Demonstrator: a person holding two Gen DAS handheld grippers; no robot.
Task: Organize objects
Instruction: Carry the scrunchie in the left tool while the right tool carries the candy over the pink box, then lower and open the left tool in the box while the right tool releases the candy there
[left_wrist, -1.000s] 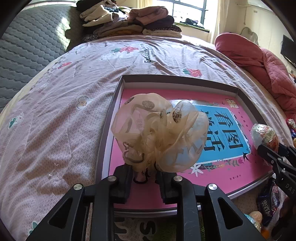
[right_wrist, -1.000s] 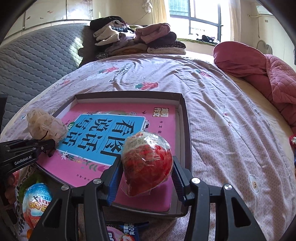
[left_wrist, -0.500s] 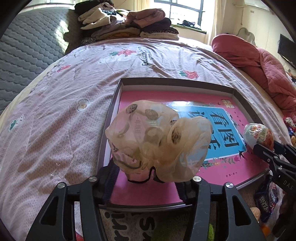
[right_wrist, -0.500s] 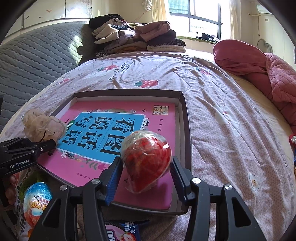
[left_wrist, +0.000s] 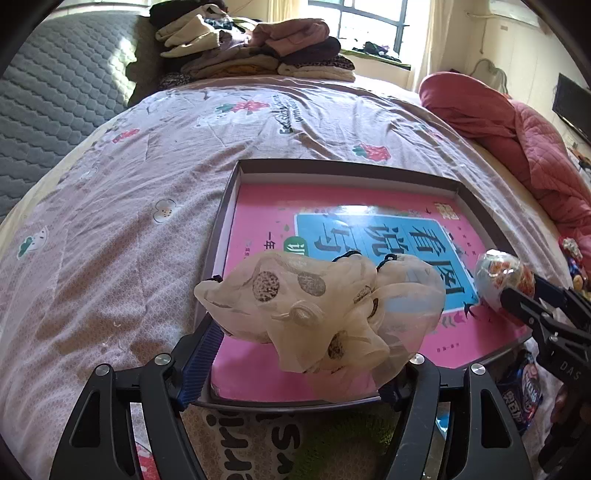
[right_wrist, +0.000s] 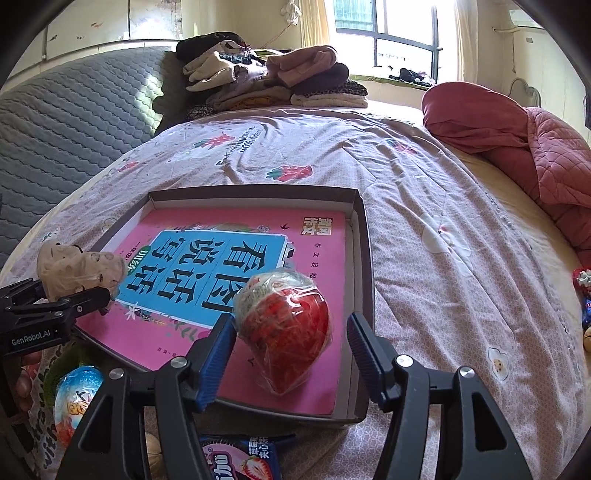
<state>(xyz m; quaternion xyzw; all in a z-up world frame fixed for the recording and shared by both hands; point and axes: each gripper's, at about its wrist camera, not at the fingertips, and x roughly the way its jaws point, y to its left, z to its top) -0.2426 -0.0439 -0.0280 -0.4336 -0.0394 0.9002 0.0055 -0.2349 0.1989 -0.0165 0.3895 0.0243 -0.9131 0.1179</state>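
A beige dotted scrunchie (left_wrist: 314, 302) lies loose on the pink book (left_wrist: 332, 206) inside the dark-rimmed tray (left_wrist: 332, 166). My left gripper (left_wrist: 306, 350) straddles it, jaws opening wide, pads off the fabric. In the right wrist view a red foil-wrapped egg (right_wrist: 291, 325) rests on the book (right_wrist: 325, 258) near the tray's right wall (right_wrist: 364, 258). My right gripper (right_wrist: 290, 325) is around it with jaws opening. A gap shows on the right side, and the left pad is close. The scrunchie (right_wrist: 77, 269) and left gripper (right_wrist: 70, 291) show at the left there.
The tray sits on a floral bedspread (right_wrist: 424, 192). A blue wrapped egg (right_wrist: 75, 398) and a snack packet (right_wrist: 243, 458) lie in front of the tray. Folded clothes (right_wrist: 273, 81) are stacked at the far end, and a red quilt (right_wrist: 517, 140) is bunched at the right.
Both grippers' jaws have spread apart. The scrunchie, pinched upright before, has slumped flat onto the book. The red egg has come free of the pads and settled in the tray.
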